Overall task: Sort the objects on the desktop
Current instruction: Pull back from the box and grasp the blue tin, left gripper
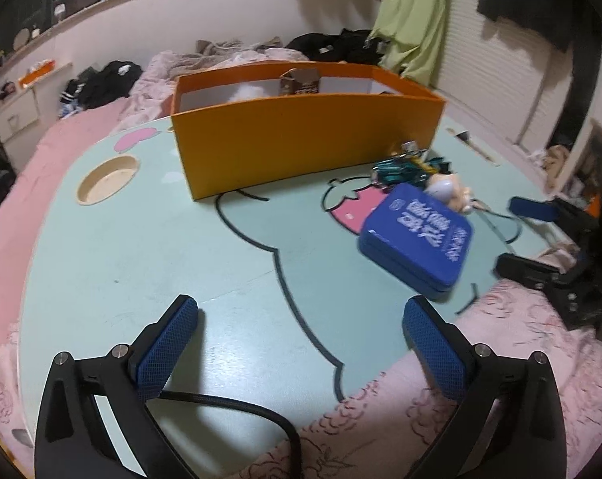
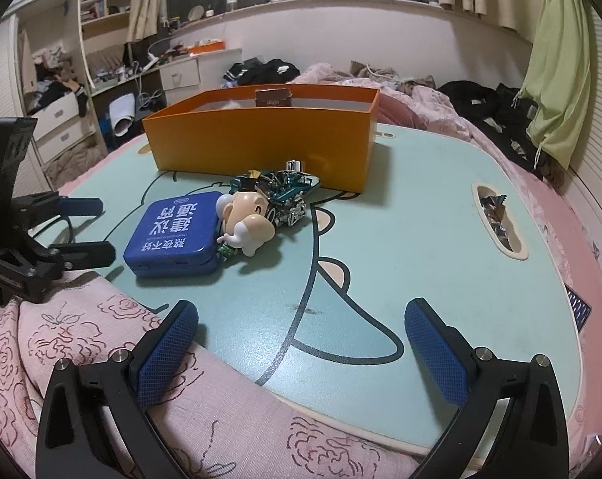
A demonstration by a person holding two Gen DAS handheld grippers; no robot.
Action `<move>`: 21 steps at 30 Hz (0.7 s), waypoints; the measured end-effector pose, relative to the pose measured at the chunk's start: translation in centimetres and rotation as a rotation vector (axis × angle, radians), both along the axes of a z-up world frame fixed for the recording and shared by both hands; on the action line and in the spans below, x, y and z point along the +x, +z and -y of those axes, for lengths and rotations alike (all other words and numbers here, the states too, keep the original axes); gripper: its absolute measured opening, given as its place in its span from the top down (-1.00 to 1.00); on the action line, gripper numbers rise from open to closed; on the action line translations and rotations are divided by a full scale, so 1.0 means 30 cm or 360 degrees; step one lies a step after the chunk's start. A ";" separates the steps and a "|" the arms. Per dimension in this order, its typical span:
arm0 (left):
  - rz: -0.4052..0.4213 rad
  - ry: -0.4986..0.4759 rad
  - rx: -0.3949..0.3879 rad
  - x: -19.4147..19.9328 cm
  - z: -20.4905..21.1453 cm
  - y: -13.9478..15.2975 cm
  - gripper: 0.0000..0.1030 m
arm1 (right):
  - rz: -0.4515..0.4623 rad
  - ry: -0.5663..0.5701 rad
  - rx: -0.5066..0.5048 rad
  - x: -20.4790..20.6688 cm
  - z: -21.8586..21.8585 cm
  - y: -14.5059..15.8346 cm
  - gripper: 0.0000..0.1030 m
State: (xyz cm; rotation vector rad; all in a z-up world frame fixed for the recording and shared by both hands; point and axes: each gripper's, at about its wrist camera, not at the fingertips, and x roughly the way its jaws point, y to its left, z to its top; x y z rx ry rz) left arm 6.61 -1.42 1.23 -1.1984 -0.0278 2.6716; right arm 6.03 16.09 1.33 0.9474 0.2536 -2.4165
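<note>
Both tools spread wide, holding nothing: left tool (image 1: 301, 343) and right tool (image 2: 301, 343) low over near edge of mint bench (image 2: 401, 239). Blue tin (image 2: 173, 231) flat on bench, touching cartoon figurine (image 2: 247, 219); shiny toy car (image 2: 285, 195) just behind, against orange box (image 2: 261, 139). Small brown carton (image 2: 273, 97) already inside box. Tin likely rigid, slick, light; best pinched across short sides. Figurine probably hard plastic, rounded, may roll; grip at the body.

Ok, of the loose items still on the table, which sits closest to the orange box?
The shiny teal toy car, lying right at the orange box's front wall; the figurine and blue tin lie farther out.
</note>
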 end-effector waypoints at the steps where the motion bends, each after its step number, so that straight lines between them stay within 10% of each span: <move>1: -0.0010 -0.0013 0.0015 0.002 0.000 0.009 -0.99 | 0.0000 0.0000 -0.0001 0.000 0.000 0.000 -1.00; 7: -0.0089 -0.0171 0.0132 -0.027 -0.057 0.082 -0.99 | -0.0001 0.0001 -0.0002 0.000 0.001 0.001 -1.00; 15: -0.0056 -0.0399 -0.0006 -0.149 -0.222 0.095 -0.97 | -0.0001 0.0001 -0.0003 0.001 0.001 0.000 -1.00; 21: 0.0038 -0.0516 0.0033 -0.186 -0.248 0.058 -0.36 | -0.0001 0.0002 -0.0004 0.002 0.001 0.001 -1.00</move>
